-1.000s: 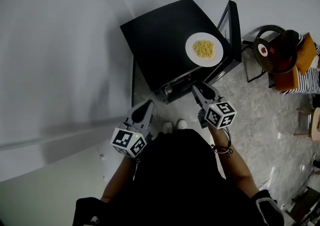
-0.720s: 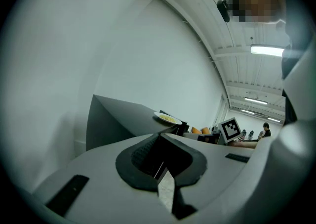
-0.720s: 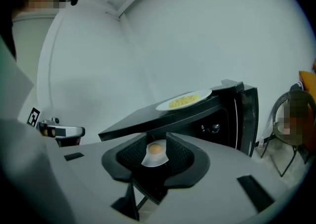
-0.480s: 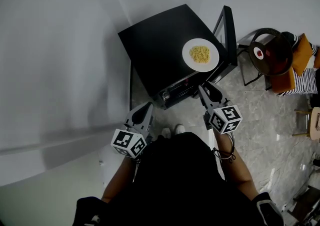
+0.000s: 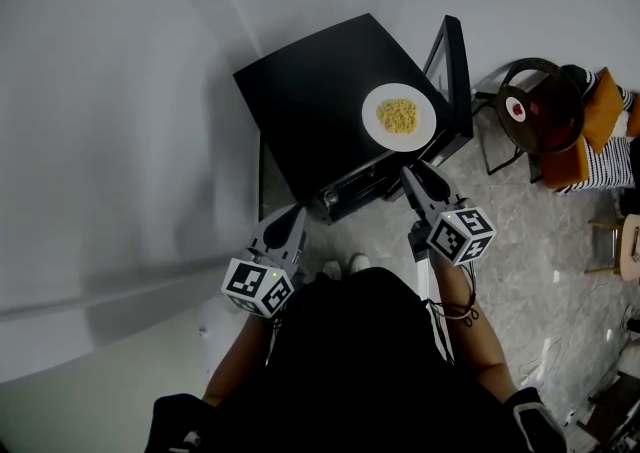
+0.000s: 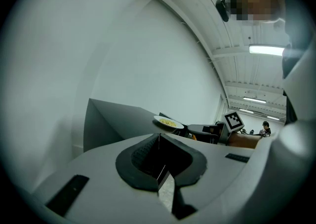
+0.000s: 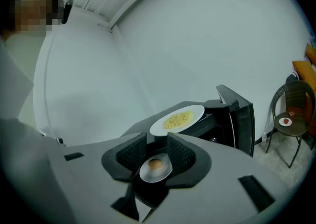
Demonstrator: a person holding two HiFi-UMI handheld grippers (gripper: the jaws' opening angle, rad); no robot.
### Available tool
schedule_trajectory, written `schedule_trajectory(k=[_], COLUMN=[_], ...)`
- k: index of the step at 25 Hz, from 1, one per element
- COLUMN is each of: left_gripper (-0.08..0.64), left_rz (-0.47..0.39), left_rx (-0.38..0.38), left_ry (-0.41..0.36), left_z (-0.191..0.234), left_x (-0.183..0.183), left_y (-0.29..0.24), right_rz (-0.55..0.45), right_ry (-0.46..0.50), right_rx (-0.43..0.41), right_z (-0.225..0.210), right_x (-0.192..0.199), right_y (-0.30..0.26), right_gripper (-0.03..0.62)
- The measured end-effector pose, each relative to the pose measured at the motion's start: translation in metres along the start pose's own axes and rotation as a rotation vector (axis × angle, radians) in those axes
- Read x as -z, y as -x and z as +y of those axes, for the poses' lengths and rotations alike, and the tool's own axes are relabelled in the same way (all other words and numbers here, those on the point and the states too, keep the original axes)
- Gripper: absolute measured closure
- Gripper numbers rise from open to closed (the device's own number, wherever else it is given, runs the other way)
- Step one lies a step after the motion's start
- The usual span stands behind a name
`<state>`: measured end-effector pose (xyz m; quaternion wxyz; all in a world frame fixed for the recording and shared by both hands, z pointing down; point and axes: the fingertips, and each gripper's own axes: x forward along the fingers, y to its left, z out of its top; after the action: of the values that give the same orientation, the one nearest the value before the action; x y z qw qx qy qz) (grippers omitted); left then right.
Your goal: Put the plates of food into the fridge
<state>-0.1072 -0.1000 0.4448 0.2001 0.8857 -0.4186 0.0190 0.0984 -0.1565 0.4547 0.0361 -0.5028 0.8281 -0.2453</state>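
The plate [image 5: 399,117] of yellow food sits on top of the black fridge [image 5: 300,101], just ahead of the right tool [image 5: 416,175], whose jaws are spread and pinch nothing, while the left tool [image 5: 291,213], jaws pressed together, hangs farther back.

Quick count: three plates of food. Yellow-food plate [image 5: 399,117] just ahead of the right gripper [image 5: 416,174], small bun plate [image 7: 155,167] showing between its jaws, red-topped plate [image 5: 516,108] off to its right. Two grippers with the left gripper [image 5: 292,215], one fridge [image 5: 310,91], one chair [image 5: 556,91].
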Motion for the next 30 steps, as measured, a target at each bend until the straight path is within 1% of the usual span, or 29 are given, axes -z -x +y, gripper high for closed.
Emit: schedule_trajectory(k=[4, 13, 15, 18, 21, 23, 25, 28, 30], left_gripper=[0.537, 0.536, 0.536, 0.535, 0.537, 0.537, 0.538, 0.537, 0.537], left_rz=[0.001, -0.004, -0.002, 0.000, 0.003, 0.006, -0.013, -0.042, -0.038], left_rx=[-0.002, -0.014, -0.017, -0.014, -0.011, -0.012, 0.004, 0.043, 0.029], left_ry=[-0.018, -0.029, -0.031, -0.032, -0.025, -0.060, -0.102, -0.078, -0.082], left_z=[0.001, 0.002, 0.002, 0.001, 0.001, -0.001, -0.006, -0.011, -0.009], left_x=[-0.004, -0.013, -0.015, -0.017, -0.019, -0.021, -0.027, -0.032, -0.031], left_y=[-0.002, -0.006, -0.007, -0.008, -0.009, -0.010, -0.009, -0.010, -0.011], right_rz=[-0.018, -0.038, -0.037, -0.037, -0.044, -0.041, -0.034, -0.028, -0.031], right_ry=[-0.072, -0.276, -0.306, -0.334, -0.336, -0.340, -0.344, -0.353, -0.381], right_rx=[-0.009, -0.029, -0.030, -0.031, -0.022, -0.017, -0.012, -0.006, -0.005], right_z=[-0.008, -0.026, -0.027, -0.029, -0.032, -0.034, -0.035, -0.038, -0.041], right_x=[-0.007, -0.012, -0.013, -0.013, -0.013, -0.012, -0.010, -0.007, -0.006], right_y=[-0.003, -0.015, -0.015, -0.014, -0.012, -0.013, -0.014, -0.016, -0.018], right_gripper=[0.456, 0.449, 0.449, 0.449, 0.449, 0.449, 0.449, 0.449, 0.449])
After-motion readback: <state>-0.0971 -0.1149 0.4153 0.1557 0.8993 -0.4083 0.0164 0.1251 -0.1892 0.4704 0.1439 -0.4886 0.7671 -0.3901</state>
